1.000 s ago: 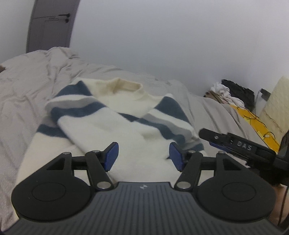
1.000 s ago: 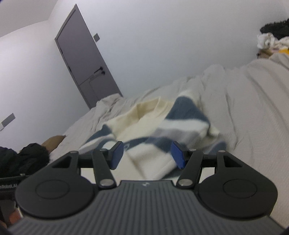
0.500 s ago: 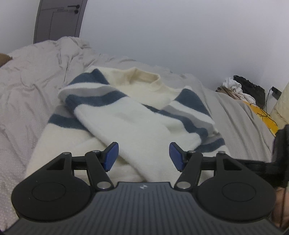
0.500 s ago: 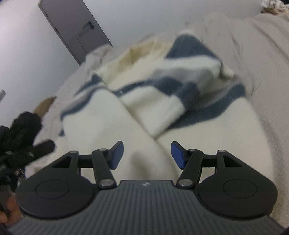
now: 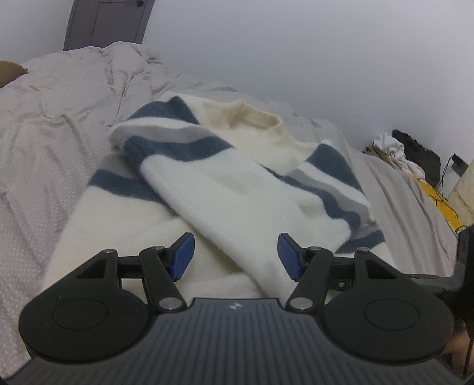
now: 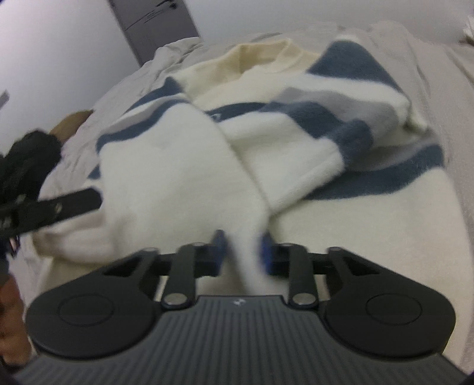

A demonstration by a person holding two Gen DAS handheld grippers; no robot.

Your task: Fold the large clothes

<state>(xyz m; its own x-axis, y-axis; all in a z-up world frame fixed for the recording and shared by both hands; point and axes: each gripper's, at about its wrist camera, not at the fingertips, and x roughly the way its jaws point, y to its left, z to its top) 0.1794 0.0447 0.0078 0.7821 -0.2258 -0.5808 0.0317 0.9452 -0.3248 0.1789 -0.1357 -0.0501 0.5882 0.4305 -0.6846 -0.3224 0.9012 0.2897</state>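
A cream sweater (image 5: 237, 189) with blue and grey stripes lies on the bed, both sleeves folded across its front. My left gripper (image 5: 235, 256) is open, its blue pads either side of the left sleeve's end, just above the sweater's lower part. In the right wrist view the sweater (image 6: 183, 165) fills the middle. My right gripper (image 6: 243, 251) is closed on a ridge of the sweater's cream fabric near the hem, under the crossed sleeves. The left gripper's finger (image 6: 68, 204) shows at the left of that view.
A wrinkled light grey bedsheet (image 5: 53, 133) covers the bed. A grey door (image 5: 106, 23) stands at the back left. A pile of clothes (image 5: 406, 154) and a yellow item (image 5: 435, 195) lie at the right. A brown pillow (image 6: 71, 121) lies at the left.
Both grippers have moved down and closer to the sweater's lower part. The right gripper, open before, has closed on a fold of the sweater. The left stays open.
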